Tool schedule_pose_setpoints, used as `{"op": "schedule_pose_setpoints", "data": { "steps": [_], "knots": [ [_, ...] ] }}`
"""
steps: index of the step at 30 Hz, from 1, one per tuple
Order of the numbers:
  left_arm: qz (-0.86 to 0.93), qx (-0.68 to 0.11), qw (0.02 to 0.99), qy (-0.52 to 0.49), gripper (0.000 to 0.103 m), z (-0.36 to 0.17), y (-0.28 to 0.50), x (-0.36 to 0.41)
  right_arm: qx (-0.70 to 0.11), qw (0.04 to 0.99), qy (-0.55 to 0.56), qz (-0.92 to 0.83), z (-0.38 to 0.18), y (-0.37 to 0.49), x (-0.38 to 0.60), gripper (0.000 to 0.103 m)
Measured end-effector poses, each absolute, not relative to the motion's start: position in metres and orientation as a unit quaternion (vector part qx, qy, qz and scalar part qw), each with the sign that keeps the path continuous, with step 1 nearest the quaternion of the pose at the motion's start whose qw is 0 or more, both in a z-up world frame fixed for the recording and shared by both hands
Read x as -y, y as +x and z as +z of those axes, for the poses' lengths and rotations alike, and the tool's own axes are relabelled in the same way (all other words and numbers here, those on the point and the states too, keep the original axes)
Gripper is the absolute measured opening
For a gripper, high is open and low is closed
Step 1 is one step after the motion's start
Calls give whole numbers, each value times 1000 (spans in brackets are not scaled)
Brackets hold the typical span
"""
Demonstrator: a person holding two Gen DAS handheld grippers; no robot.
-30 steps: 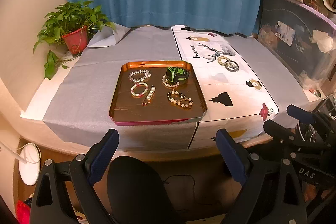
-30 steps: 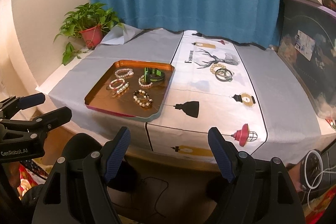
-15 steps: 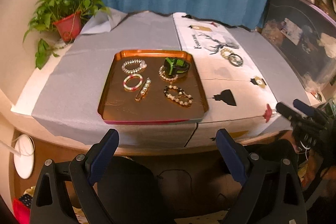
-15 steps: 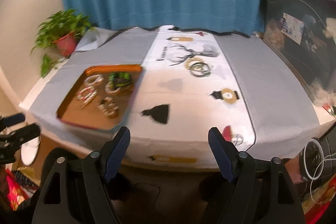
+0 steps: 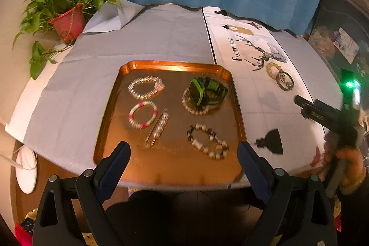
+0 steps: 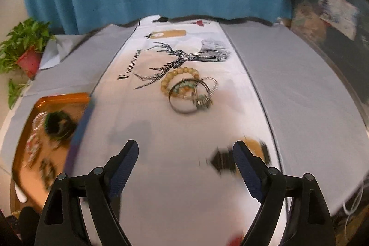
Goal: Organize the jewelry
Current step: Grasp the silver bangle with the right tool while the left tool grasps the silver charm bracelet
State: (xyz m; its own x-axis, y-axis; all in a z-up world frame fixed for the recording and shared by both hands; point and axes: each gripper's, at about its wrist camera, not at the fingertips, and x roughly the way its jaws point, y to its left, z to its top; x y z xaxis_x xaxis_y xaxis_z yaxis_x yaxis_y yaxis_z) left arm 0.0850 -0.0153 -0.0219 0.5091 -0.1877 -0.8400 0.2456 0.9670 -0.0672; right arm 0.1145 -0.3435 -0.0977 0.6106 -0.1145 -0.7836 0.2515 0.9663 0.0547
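Both pairs of fingers stand wide apart with nothing between them. From my left gripper (image 5: 182,149) I look straight out over the copper tray (image 5: 110,107), which already carries four bead bracelets, a clip and a green-and-black band (image 5: 206,91); the tray's near edge sits right under the fingertips. My right gripper (image 6: 185,150) points at the two loose pieces ahead of its fingers: a yellow bead bracelet (image 6: 178,76) and a metal bangle (image 6: 192,96), overlapping on the white table runner (image 6: 161,130), well beyond the tips and slightly right of centre.

I judge this to be the reach toward those last two pieces. Next I would need to carry the right fingers forward, drop them around one ring and close without dragging the other along.

Print on the runner, beside the deer drawing, seems to read "Fashion Home"; blur makes me unsure.
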Motion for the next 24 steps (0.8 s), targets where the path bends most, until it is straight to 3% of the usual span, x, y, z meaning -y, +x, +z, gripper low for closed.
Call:
{"op": "schedule_pose_setpoints", "data": {
  "steps": [10,11,12,19,24],
  "knots": [
    [-128,-486,863,50,92,-33,119,43,-452,885,16,-114,-138,198,353,82],
    [-130,-485,863,53,92,-33,120,47,-439,891,19,-116,-137,195,356,67],
    [-132,-484,863,54,92,-33,122,50,-431,895,26,-110,-136,191,359,63],
    [-176,-468,864,56,92,-25,143,103,-412,891,112,-154,-123,126,404,63],
    [-216,-449,864,77,92,-23,171,164,-425,876,108,-198,-133,96,442,63]
  ]
}}
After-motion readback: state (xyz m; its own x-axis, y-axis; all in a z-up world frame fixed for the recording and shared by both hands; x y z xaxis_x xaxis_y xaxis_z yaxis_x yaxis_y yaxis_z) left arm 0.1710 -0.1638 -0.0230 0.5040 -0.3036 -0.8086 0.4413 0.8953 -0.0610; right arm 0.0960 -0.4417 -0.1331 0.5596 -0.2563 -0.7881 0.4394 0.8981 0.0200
